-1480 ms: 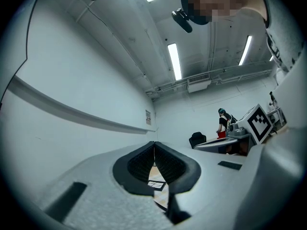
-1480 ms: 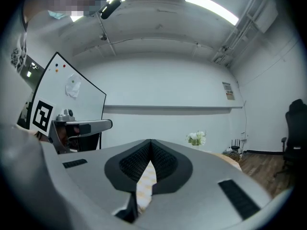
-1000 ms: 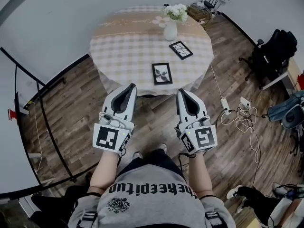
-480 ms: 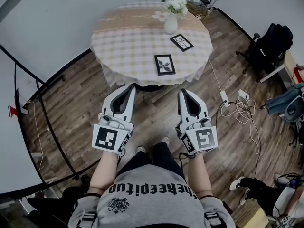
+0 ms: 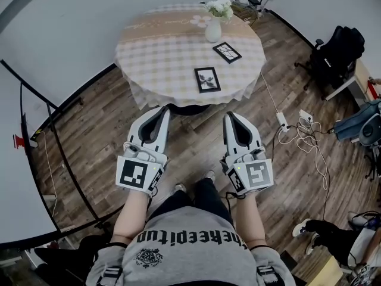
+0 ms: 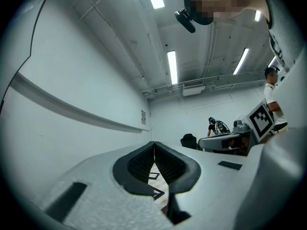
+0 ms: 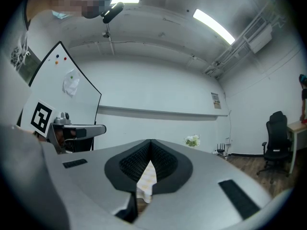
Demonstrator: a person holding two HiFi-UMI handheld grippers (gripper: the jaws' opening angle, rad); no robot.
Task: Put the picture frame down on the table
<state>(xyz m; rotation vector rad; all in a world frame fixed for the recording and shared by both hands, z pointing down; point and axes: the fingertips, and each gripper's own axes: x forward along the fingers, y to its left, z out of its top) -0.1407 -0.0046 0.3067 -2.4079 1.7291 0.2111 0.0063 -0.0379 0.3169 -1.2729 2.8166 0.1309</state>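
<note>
Two black picture frames lie flat on the round table [image 5: 156, 53] with the checked cloth: one near its front edge [image 5: 207, 80], one further back to the right [image 5: 227, 52]. A white vase of flowers [image 5: 213, 30] stands behind them. I stand on the wood floor short of the table. My left gripper [image 5: 162, 109] and right gripper [image 5: 231, 115] are held side by side in front of me, both shut and empty. In the left gripper view, the jaws [image 6: 154, 145] meet and a frame [image 6: 157, 192] shows beneath them. In the right gripper view, the shut jaws [image 7: 150, 143] point toward the flowers [image 7: 193, 140].
A black office chair [image 5: 338, 51] stands at the right beside a desk. Cables and a power strip [image 5: 299, 134] lie on the floor at the table's right. A whiteboard on a black stand [image 5: 36, 159] runs along the left. A person's shoe [image 5: 300, 226] shows at lower right.
The table and frames sit slightly higher and further off in the head view than a second ago. Both grippers stay shut in the same pose.
</note>
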